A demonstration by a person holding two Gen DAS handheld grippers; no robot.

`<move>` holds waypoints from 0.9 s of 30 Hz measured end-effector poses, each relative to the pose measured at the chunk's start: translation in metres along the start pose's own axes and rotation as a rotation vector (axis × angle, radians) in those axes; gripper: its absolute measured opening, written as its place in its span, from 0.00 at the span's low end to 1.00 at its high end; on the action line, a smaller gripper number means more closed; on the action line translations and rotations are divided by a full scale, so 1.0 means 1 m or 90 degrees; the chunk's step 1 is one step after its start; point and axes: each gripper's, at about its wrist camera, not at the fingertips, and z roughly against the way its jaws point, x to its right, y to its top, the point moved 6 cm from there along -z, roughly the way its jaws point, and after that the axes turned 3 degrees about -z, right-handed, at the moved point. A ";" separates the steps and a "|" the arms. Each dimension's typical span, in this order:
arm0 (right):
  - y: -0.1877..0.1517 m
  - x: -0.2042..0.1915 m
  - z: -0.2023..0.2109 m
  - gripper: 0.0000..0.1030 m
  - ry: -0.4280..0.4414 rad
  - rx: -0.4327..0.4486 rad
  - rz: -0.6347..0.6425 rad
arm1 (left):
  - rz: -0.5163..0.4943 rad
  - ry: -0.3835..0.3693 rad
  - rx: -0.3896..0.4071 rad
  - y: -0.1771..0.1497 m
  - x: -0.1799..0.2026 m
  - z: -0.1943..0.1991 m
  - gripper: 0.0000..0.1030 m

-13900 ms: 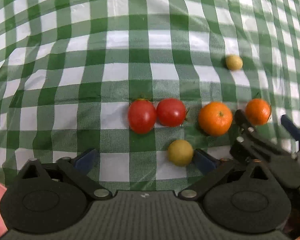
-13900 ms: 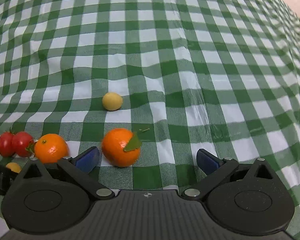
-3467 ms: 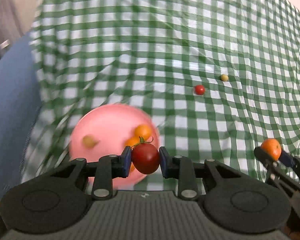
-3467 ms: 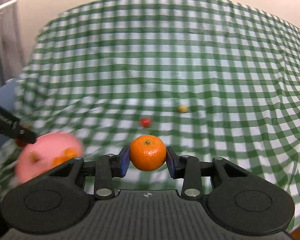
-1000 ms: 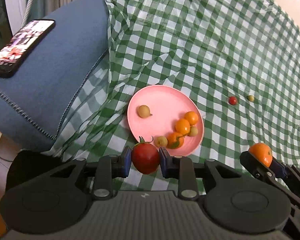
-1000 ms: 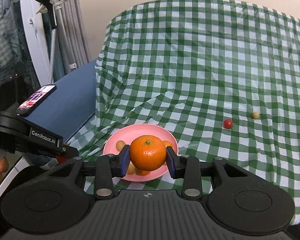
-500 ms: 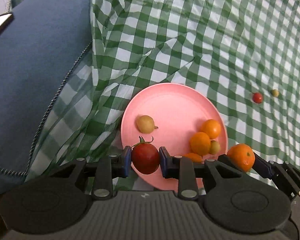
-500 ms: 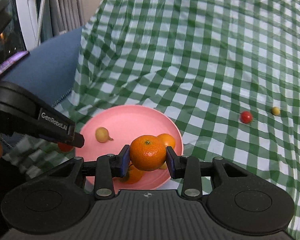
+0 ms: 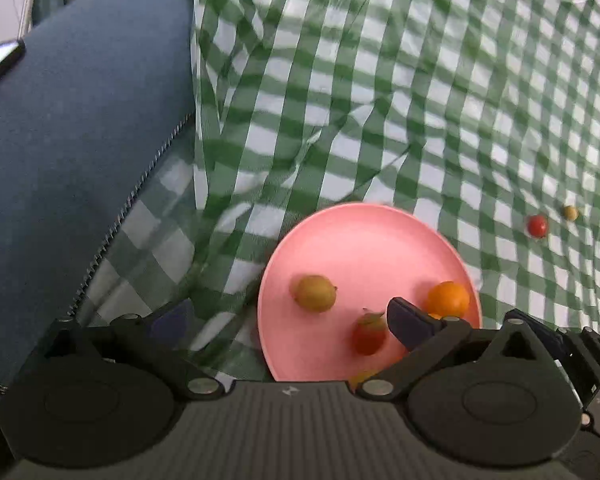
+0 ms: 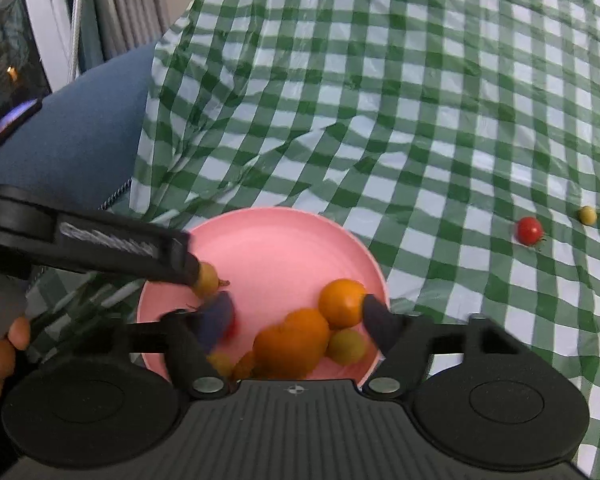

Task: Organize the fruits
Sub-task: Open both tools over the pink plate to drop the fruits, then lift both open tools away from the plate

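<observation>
The pink plate [image 9: 360,216] lies on the green checked cloth. My left gripper [image 9: 288,318] hangs over its near edge with its jaws opening wide; the stemmed red tomato [image 9: 368,334] lies free on the plate by the right finger. My right gripper [image 10: 298,318] is opening too, and a blurred mandarin [image 10: 292,340] sits loose between its fingers, clear of the pads. The plate [image 10: 276,240] also holds a second mandarin [image 10: 342,298], a yellow-green fruit [image 10: 346,346] and a yellow fruit [image 9: 314,293]. A small red tomato [image 10: 529,230] and a small yellow fruit [image 10: 587,215] lie on the cloth far right.
A blue cushion [image 9: 60,140] rises left of the plate, with a phone [image 9: 0,60] on its top edge. The cloth [image 9: 380,80] is wrinkled behind the plate. A person's hand [image 10: 0,352] holds the left gripper's handle.
Both grippers sank closer to the plate and opened. The tomato left the left gripper and the mandarin left the right gripper; both now lie on the plate.
</observation>
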 end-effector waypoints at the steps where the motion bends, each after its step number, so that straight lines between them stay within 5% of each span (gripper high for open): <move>1: 0.000 0.000 0.004 0.78 -0.001 -0.003 -0.003 | -0.003 0.004 -0.002 -0.001 -0.001 0.004 1.00; 11: -0.039 -0.010 0.093 0.93 0.001 -0.032 -0.064 | 0.003 0.031 0.022 -0.049 -0.011 0.087 1.00; 20: -0.045 -0.037 0.182 0.98 -0.037 0.102 0.042 | -0.002 0.060 0.090 -0.086 -0.014 0.159 1.00; 27: -0.050 -0.049 0.223 0.99 -0.033 0.161 0.042 | -0.016 0.065 0.138 -0.105 -0.009 0.200 1.00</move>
